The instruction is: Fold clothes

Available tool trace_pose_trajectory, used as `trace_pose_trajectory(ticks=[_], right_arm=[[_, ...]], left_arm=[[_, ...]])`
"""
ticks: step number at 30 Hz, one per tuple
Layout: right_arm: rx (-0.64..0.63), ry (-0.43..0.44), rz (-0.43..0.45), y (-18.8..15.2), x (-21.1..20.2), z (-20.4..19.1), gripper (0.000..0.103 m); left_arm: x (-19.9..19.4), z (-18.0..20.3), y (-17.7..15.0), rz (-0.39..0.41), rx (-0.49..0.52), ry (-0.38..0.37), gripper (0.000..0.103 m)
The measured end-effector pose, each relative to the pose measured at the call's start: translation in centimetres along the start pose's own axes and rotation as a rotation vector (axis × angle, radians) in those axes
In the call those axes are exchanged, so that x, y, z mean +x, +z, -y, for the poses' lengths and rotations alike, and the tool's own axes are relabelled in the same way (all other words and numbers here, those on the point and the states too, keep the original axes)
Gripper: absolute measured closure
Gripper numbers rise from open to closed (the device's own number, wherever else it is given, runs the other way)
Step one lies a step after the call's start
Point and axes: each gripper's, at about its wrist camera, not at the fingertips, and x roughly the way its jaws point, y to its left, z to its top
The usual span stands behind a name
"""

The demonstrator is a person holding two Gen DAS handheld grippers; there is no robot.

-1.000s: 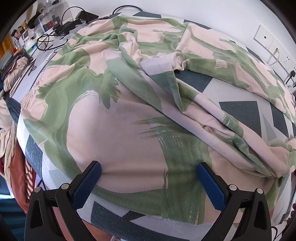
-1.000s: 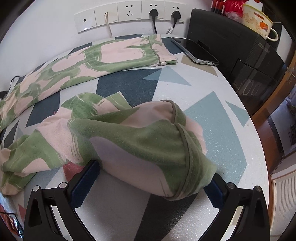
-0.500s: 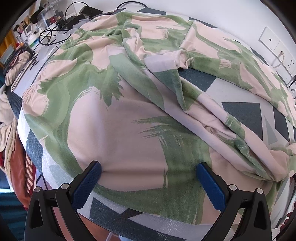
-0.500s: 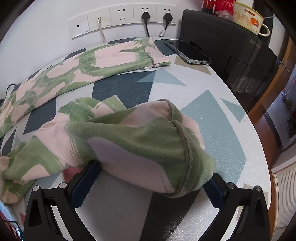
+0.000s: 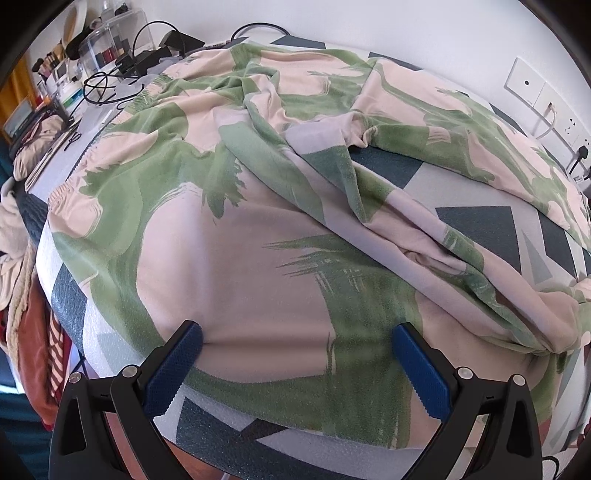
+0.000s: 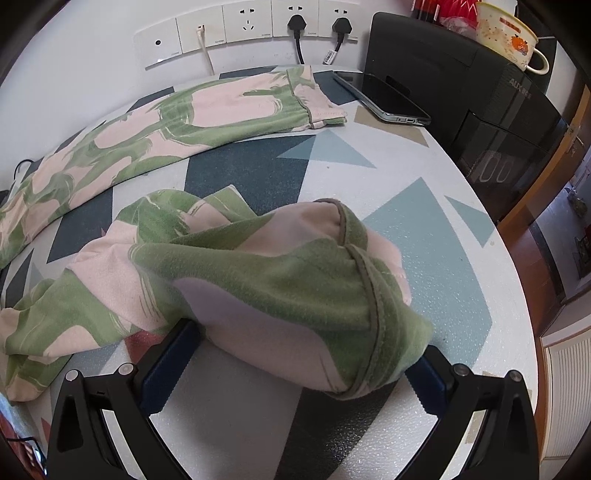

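Observation:
A pair of pink trousers with green brush marks (image 5: 258, 240) lies spread and rumpled over the patterned table (image 5: 229, 424). My left gripper (image 5: 297, 336) is open at the near table edge, with its blue fingers (image 5: 177, 362) resting on the wide hip part of the cloth. In the right wrist view one leg is bunched up, and its hemmed cuff (image 6: 295, 288) lies between the fingers of my open right gripper (image 6: 303, 347). The other leg (image 6: 221, 114) stretches flat toward the wall.
A phone (image 6: 384, 99) lies by a black appliance (image 6: 498, 110) with a mug (image 6: 506, 33) on top. Wall sockets (image 6: 258, 22) with plugs line the back. Cables (image 5: 107, 85) and clutter sit at the far left. More cloth (image 5: 14, 240) hangs off the left edge.
Both views have shifted only slightly. The trousers lie as before, and both grippers stay open.

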Motion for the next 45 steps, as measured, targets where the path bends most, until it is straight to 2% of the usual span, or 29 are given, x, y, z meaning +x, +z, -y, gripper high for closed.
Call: trace_pose_trajectory(ticks=[7,16,18,19,21,23,26,28,30,33,37,38,39,40,41,42,43,44,45], right_arm=[[0.001,-0.001,-0.039,0.5,0.2,0.0,0.0],[-0.002,-0.006,-0.059,0.6,0.3,-0.1,0.0],[0.001,-0.008,-0.076,0.8,0.4,-0.1,0.0],[0.0,-0.005,-0.093,1.0,0.4,-0.1,0.0],[0.0,0.008,-0.117,1.2,0.4,0.1,0.001],[0.012,0.048,-0.081,1.2,-0.8,0.7,0.004],[0.019,0.094,-0.015,0.8,-2.7,1.9,0.004],[0.019,0.106,0.018,0.6,-3.6,2.7,0.004],[0.015,0.124,0.04,0.4,-4.0,3.5,0.006],[0.005,0.153,0.053,-0.2,-4.1,3.8,0.013],[0.002,0.173,0.06,-0.8,-3.7,3.4,0.017],[0.002,0.172,0.06,-0.9,-3.5,3.4,0.02],[0.006,0.179,0.058,-1.1,-3.4,3.4,0.024],[0.011,0.189,0.055,-1.2,-3.3,3.5,0.035],[0.021,0.201,0.052,-1.2,-3.1,3.6,0.051],[0.035,0.216,0.049,-1.2,-3.0,3.7,0.059],[0.049,0.231,0.047,-1.1,-3.0,3.9,0.074],[0.064,0.246,0.045,-1.0,-3.0,4.0,0.085],[0.07,0.264,0.053,-1.0,-3.4,4.1,0.087]], left_arm=[[0.0,-0.9,-0.4,0.014,0.001,0.0,0.0],[0.1,1.9,-0.7,0.01,0.015,-0.001,0.0],[0.8,4.0,0.5,-0.02,0.043,-0.017,0.0],[0.8,4.6,1.0,-0.028,0.052,-0.037,0.004],[-0.7,4.4,1.0,-0.022,0.05,-0.096,0.007],[-3.2,5.1,0.7,0.024,0.111,-0.155,0.006],[-5.8,7.7,0.0,0.056,0.261,-0.188,0.005],[-5.3,9.1,-0.8,0.028,0.329,-0.23,0.005],[-4.8,10.9,-1.4,-0.008,0.388,-0.226,0.005],[-3.4,12.7,-2.3,-0.045,0.432,-0.22,0.005],[-2.3,13.0,-2.6,-0.066,0.415,-0.187,0.007],[-2.1,12.8,-2.5,-0.069,0.402,-0.173,0.007],[-1.9,12.5,-2.4,-0.073,0.387,-0.156,0.012],[-1.6,12.1,-2.2,-0.084,0.369,-0.137,0.027],[-1.4,11.7,-2.0,-0.094,0.347,-0.131,0.03],[-1.4,11.3,-1.9,-0.096,0.326,-0.141,0.032],[-1.4,10.9,-1.7,-0.098,0.305,-0.151,0.04],[-1.5,10.6,-1.6,-0.1,0.293,-0.156,0.042],[-1.5,10.5,-1.6,-0.101,0.292,-0.154,0.046]])
